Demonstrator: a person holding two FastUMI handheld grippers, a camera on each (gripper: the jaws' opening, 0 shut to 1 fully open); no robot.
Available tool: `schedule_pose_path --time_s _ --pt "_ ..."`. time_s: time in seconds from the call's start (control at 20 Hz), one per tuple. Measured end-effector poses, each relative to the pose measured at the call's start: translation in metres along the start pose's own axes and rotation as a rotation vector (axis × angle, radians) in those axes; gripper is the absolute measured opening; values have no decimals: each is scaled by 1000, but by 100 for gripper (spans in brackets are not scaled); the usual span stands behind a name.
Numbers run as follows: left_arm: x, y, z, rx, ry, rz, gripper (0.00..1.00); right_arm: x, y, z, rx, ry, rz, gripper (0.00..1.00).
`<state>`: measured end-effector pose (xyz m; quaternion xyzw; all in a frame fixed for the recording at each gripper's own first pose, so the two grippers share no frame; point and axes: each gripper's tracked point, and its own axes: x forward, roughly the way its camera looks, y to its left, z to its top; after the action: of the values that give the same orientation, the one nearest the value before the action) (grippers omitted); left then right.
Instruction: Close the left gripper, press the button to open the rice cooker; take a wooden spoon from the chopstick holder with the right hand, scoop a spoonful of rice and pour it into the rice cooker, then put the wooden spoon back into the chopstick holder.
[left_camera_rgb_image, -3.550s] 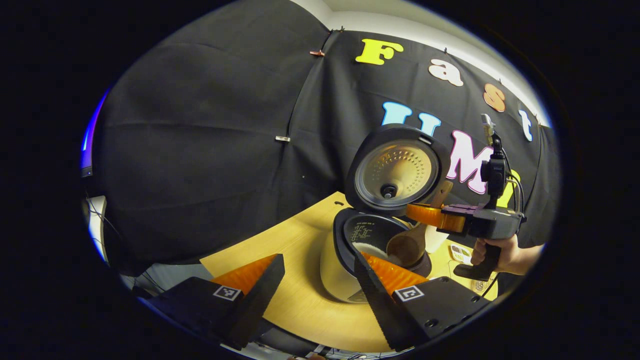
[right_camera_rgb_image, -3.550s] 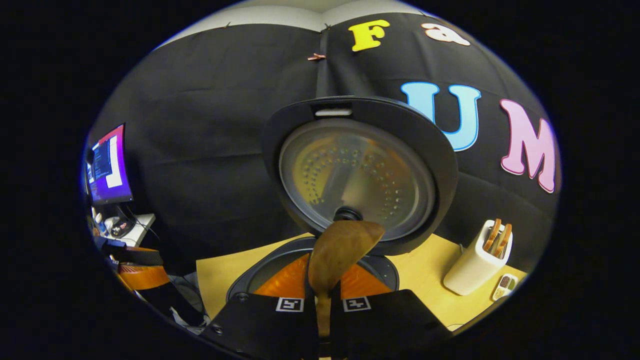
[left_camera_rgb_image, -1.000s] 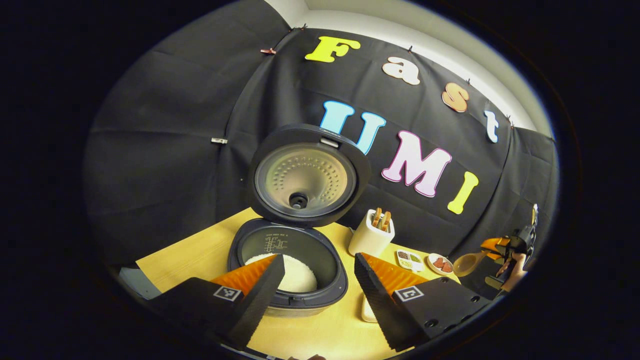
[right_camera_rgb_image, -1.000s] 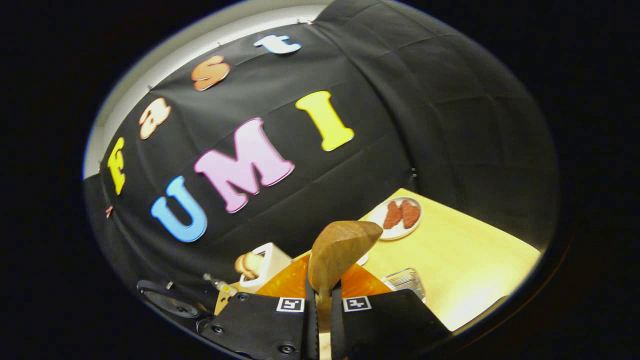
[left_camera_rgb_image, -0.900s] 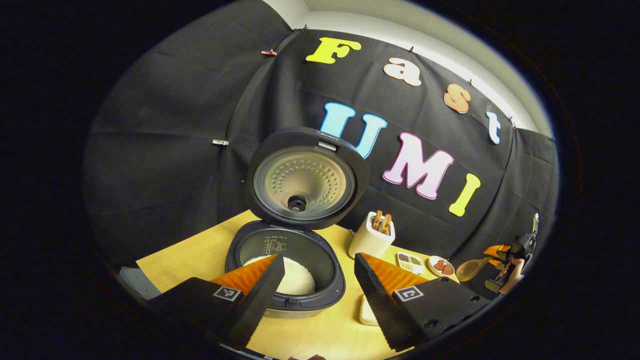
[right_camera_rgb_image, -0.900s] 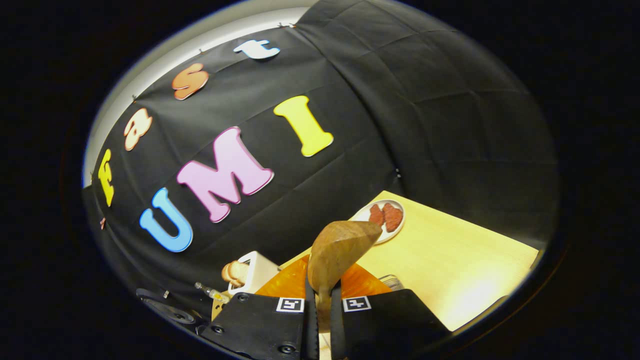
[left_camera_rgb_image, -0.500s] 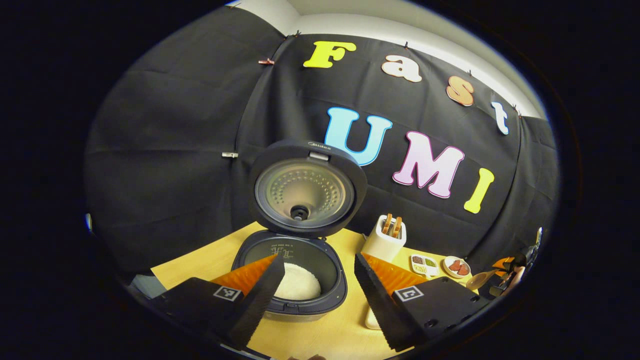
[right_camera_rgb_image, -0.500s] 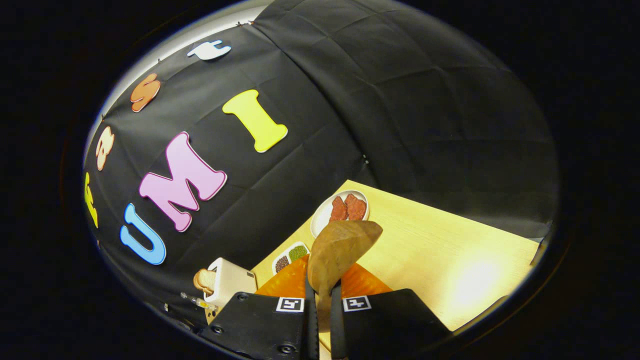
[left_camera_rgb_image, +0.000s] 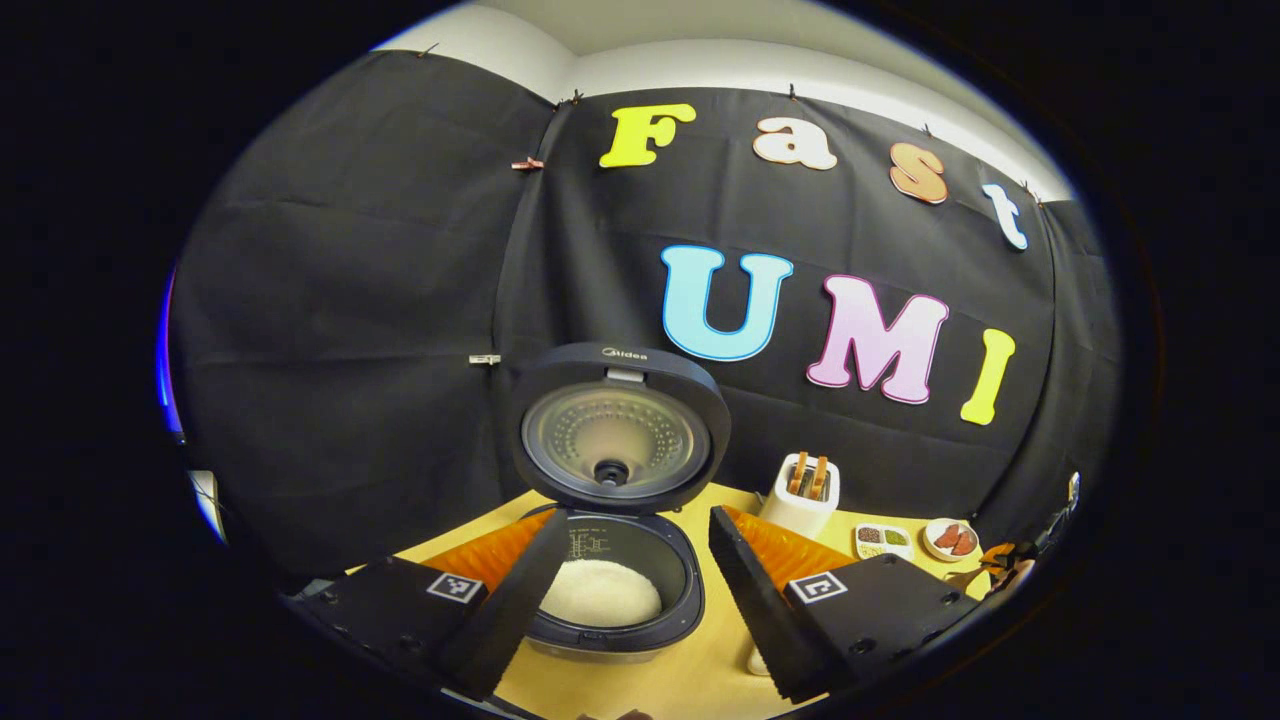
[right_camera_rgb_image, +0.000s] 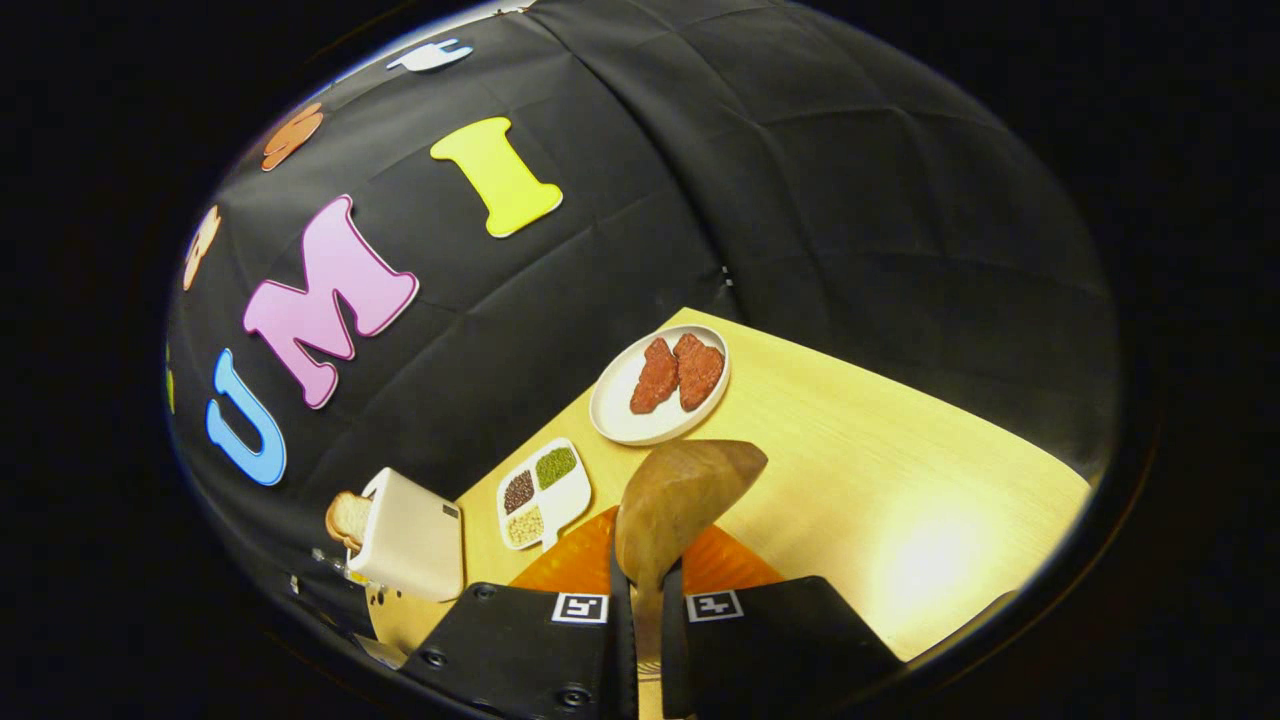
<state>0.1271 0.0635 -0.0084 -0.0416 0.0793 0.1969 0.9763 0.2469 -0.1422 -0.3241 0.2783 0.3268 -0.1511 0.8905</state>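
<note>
Remaining to be returned to the white chopstick holder (right_camera_rgb_image: 405, 550), the brown wooden spoon (right_camera_rgb_image: 680, 500) is being pinched by the right claw (right_camera_rgb_image: 640, 610), rice already lying in the open black rice cooker (left_camera_rgb_image: 610, 590).

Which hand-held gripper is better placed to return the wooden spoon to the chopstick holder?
Right: it already clamps the wooden spoon, near the chopstick holder. The left is open, at the rice cooker.

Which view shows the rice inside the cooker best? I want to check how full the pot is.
The left gripper view: it looks down into the open rice cooker, where the white rice lies between the left gripper's spread fingers. The right gripper view faces the table's far side instead, past the wooden spoon it grips.
</note>
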Motion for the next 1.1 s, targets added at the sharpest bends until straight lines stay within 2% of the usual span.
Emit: schedule_pose_path --time_s 0.1,0.25,0.35,0.4,0.55,0.75,0.8,0.85,1.05,1.1 --pt "3 3 7 12 -25 40 95 2 -5 -9 -5 18 -14 14" --pt "9 5 31 34 -90 66 95 -1 8 -11 25 23 36 17" --pt "16 2 52 30 -138 60 95 -4 13 -10 36 27 57 31" --pt "20 2 62 33 -163 59 95 -6 12 -8 25 20 54 44" --pt "32 3 92 65 -233 53 95 -21 9 0 -19 -16 61 100" --pt "54 -5 120 108 -293 -6 95 -61 3 14 -105 -63 53 98" --pt "63 -5 124 124 -302 -18 92 -74 1 17 -131 -76 52 98" --pt "71 -5 127 131 -311 -32 94 -86 -1 20 -158 -87 51 98" --pt "112 4 133 149 -310 -68 92 -137 1 21 -269 -137 55 98" --pt "122 7 134 158 -313 -75 96 -149 2 21 -290 -149 58 99"
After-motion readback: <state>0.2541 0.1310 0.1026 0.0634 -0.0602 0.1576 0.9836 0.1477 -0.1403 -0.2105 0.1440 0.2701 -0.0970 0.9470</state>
